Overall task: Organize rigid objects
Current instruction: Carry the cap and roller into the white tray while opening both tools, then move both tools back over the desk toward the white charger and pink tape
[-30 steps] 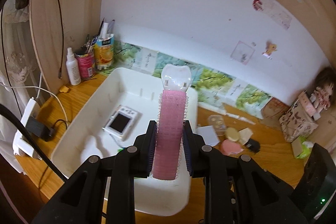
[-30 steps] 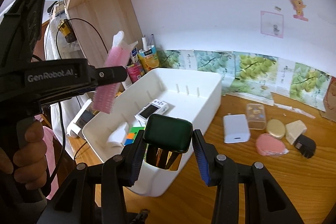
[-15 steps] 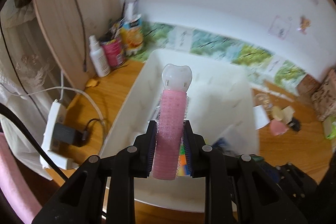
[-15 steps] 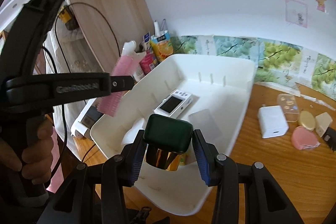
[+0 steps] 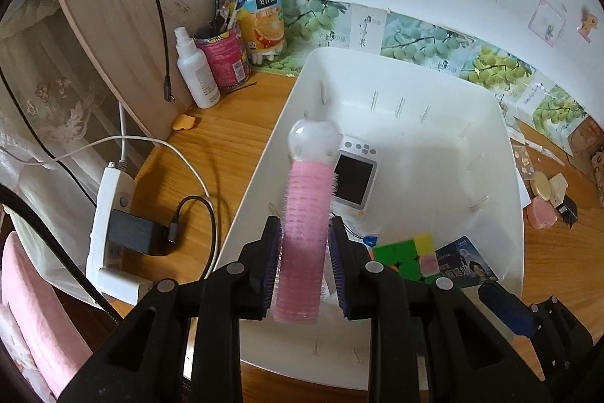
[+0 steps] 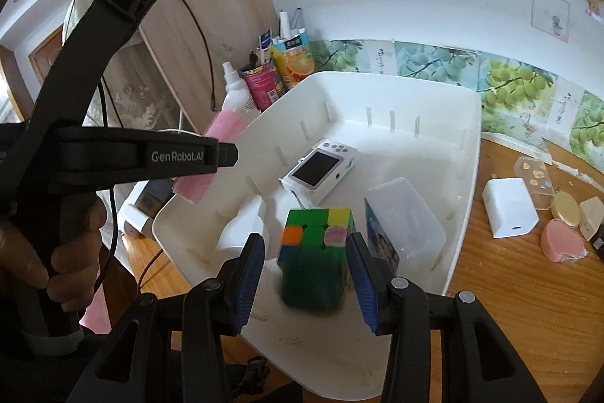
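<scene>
- The left gripper has just been opening its jaws. The pink ribbed hair roller with a clear rounded cap stands between them.
- The left pad touches the roller's side. A thin gap shows at the right pad, so the grip is released.
- The roller points cap-forward over the near left part of the white plastic bin, close to its left wall.
- The right gripper has its jaws parted. Neither pad touches anything.
- The dark green rounded block sits between the right pads with space on both sides. It is blurred, so whether it rests on the bin floor cannot be told.
- The block lies near the bin's front edge, just before the multicoloured puzzle cube.
- The bin stands on the wooden desk.
</scene>
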